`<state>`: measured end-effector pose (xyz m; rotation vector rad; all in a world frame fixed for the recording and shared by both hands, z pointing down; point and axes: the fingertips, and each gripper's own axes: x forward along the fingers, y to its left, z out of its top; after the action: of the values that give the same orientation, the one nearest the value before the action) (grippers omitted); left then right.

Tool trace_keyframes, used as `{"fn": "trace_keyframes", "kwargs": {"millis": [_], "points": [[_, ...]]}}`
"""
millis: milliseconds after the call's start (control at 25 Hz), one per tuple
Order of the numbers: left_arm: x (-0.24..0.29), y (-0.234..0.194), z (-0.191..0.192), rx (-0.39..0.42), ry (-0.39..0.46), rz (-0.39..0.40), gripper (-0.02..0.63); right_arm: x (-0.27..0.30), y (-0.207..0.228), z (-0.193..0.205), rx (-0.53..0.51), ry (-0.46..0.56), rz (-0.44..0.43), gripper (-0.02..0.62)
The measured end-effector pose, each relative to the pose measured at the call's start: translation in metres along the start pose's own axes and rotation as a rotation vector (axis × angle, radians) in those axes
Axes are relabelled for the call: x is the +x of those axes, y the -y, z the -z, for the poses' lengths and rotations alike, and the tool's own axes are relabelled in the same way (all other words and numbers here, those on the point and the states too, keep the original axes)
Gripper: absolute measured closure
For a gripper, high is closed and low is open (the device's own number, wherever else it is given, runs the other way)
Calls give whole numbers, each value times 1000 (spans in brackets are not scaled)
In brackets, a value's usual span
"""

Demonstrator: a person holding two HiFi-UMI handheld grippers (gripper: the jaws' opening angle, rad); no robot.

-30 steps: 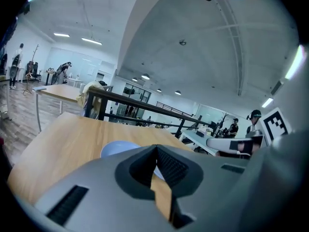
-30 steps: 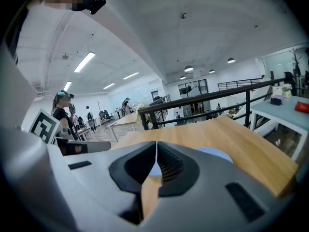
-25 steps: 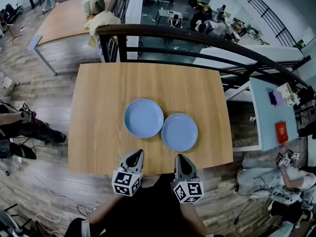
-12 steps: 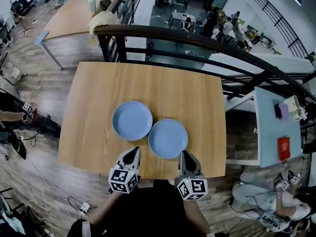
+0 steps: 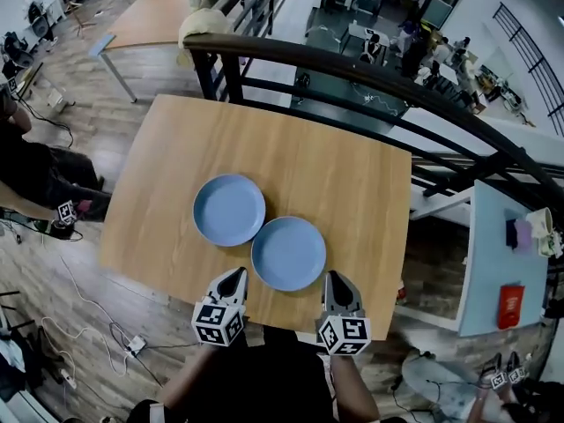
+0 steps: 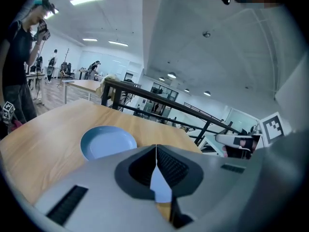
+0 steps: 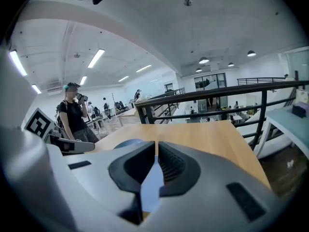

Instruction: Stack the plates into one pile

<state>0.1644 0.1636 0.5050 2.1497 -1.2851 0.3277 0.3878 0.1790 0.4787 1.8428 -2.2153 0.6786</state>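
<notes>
I see a rectangular light wooden table filling most of the head view, with a dark metal railing running past its far edge. On the table lie two round pale blue plates, flat and side by side, not stacked. The far-left blue plate sits near the middle of the tabletop. The near-right blue plate lies closer to me, and their rims meet or very nearly meet; I cannot tell which. Both of my tools are at the near edge of the table and point across it towards the plates. The left gripper has its tip just beside the near rim of the near-right plate, on that plate's left side. Its jaws are pressed together at the tips with nothing caught between them. The right gripper sits just off the same plate's right side. Its jaws are drawn together to a thin slit and hold nothing. Neither tool touches a plate from what I can see.
</notes>
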Motion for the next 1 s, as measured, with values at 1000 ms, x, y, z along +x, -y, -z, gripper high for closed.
{"fn": "trace_keyframes", "kwargs": {"millis": [1000], "points": [[68, -44, 125, -142, -199, -172, 469, 81, 76, 153, 80, -349, -24, 466]]}}
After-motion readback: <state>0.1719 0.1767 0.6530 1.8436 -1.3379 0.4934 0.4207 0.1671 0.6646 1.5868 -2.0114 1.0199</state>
